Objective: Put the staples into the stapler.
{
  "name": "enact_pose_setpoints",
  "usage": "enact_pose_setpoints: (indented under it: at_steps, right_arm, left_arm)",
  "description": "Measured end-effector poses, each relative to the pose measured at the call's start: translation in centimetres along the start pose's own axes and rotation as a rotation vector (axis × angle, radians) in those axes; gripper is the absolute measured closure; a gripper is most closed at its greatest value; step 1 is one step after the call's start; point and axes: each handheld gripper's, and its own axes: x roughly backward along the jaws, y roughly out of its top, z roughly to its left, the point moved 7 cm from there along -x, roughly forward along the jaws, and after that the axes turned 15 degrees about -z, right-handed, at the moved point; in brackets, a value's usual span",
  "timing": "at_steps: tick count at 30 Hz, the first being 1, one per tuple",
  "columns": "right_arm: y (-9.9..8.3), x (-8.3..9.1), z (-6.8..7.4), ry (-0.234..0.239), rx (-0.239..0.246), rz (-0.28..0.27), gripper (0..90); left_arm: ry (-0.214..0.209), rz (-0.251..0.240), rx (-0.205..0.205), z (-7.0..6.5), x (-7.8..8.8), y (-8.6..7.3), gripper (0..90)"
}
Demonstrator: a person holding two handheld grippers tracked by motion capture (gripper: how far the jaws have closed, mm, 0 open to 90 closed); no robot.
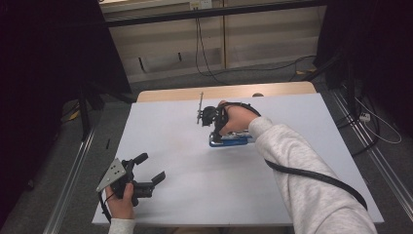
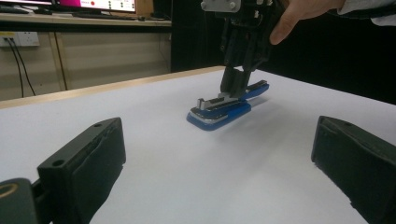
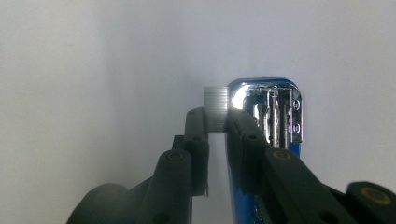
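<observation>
Toward the desk's [image 1: 160, 204] far edge, near its middle, a blue stapler [image 1: 233, 141] lies open. Over it the right tool [image 3: 215, 122] pinches a strip of staples [image 3: 215, 106] just beside the chrome magazine. Near the front left corner, the left tool [image 1: 150, 168] hovers, jaws spread wide.

Left tongs [image 1: 150, 168] gape wide; right tongs [image 3: 215, 122] point down, pinched nearly closed.
</observation>
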Motion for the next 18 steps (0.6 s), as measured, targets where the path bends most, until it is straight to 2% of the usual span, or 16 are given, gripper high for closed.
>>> enact_pose_setpoints:
  at_steps: [6, 7, 12, 15, 18]
  right_arm:
    - [0.0, 0.2, -0.3, -0.009, -0.003, -0.006, 78.4]
    - [-0.1, 0.1, -0.3, -0.009, -0.01, -0.006, 78.4]
    - [-0.1, 0.2, -0.8, -0.022, -0.017, -0.011, 78.4]
    - [-0.1, 0.4, -1.2, -0.03, -0.025, -0.017, 78.4]
    - [0.0, 0.5, -1.6, -0.034, -0.027, -0.019, 78.3]
  left_arm:
    - [-0.002, 0.0, 0.007, -0.1, -0.1, 0.0, 3.0]
    - [-0.001, 0.001, -0.006, 0.0, -0.1, 0.0, 3.0]
    - [-0.006, 0.0, -0.006, 0.0, -0.1, 0.0, 3.0]
    - [-0.001, 0.001, -0.021, 0.1, -0.1, 0.0, 3.2]
    - [-0.007, -0.004, -0.011, 0.0, -0.2, 0.1, 3.2]
